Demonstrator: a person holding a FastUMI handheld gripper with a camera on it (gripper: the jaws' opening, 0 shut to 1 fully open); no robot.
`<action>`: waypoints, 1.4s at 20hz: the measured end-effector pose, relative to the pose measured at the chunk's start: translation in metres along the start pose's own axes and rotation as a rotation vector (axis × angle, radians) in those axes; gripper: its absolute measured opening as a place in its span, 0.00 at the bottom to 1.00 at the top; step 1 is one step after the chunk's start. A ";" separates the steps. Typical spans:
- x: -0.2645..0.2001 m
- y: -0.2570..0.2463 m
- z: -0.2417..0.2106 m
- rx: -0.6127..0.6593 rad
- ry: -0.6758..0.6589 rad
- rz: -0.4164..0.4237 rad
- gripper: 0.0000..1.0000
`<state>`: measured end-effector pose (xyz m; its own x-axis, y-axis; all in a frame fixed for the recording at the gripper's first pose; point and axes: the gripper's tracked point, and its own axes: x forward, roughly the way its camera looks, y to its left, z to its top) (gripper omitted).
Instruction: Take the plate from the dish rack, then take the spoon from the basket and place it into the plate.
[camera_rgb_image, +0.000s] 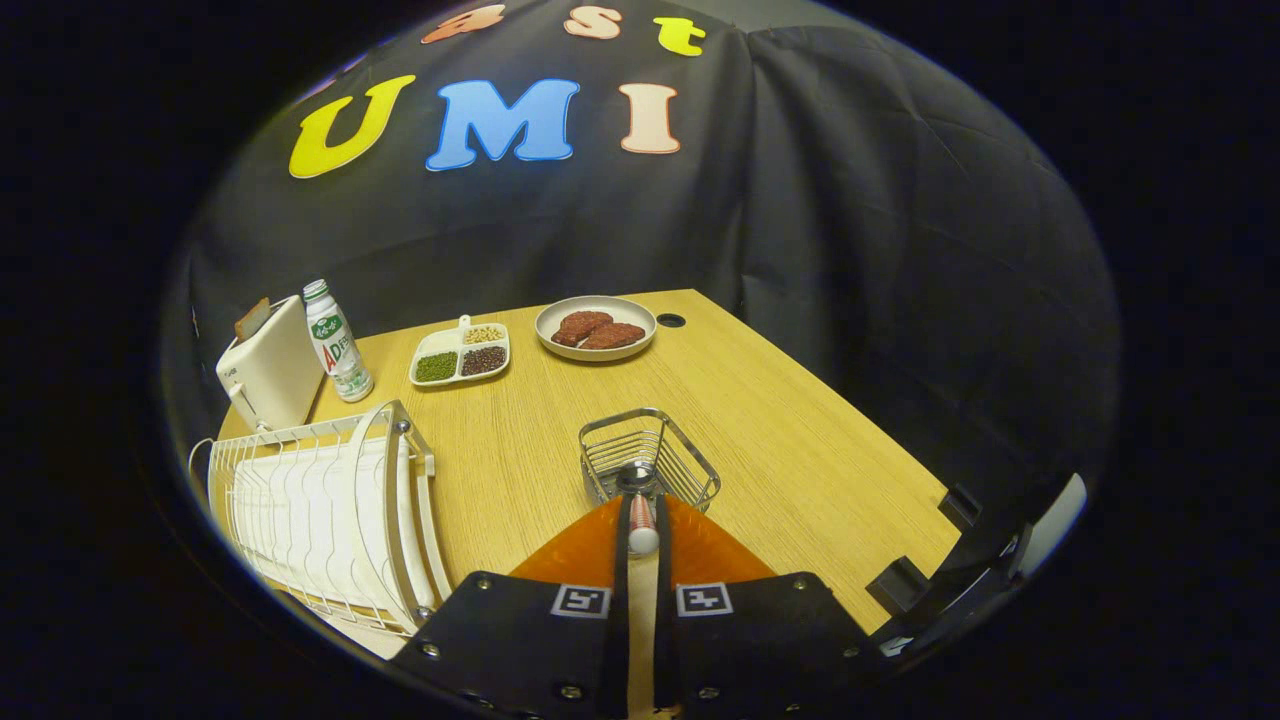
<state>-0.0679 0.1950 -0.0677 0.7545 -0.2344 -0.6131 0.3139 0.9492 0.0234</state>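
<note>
Task looks partway done, in the spoon stage. The spoon (637, 478) is already in the tool (643, 506). Its handle runs down the narrow slot between the two fingers (590, 555), and its shiny bowl sticks out at 12 o'clock, right at the near rim of the wire basket (690, 470). Can't tell if the bowl has cleared the basket or only sits at its edge. The tool is pressed nearly together, pinching the spoon handle from both sides, and it touches nothing else. The dish rack (320, 500) sits at 9 o'clock from the tool on the worktop (800, 420), and no plate seems to stand in its slots, just a pale tray under the wires, so the plate step is probably finished. The one plate (547, 322) visible sits far off at 12 o'clock past the basket, well apart from it, with two brown patties on it; can't say for sure it is the plate meant for the spoon. Left to do: carry the spoon to the plate and let go of it there. Also on the worktop, at about 10 to 11 o'clock from the basket: a divided dish of beans (460, 352), a bottle (335, 340) and a toaster (268, 365).
</note>
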 end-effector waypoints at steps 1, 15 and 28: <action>-0.002 0.003 0.001 -0.008 -0.004 0.008 0.10; -0.065 0.008 0.028 -0.091 -0.067 -0.020 0.04; -0.197 0.102 0.033 -0.281 -0.223 0.254 0.04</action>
<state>-0.1662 0.3308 0.0814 0.9033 0.0038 -0.4291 -0.0435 0.9956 -0.0827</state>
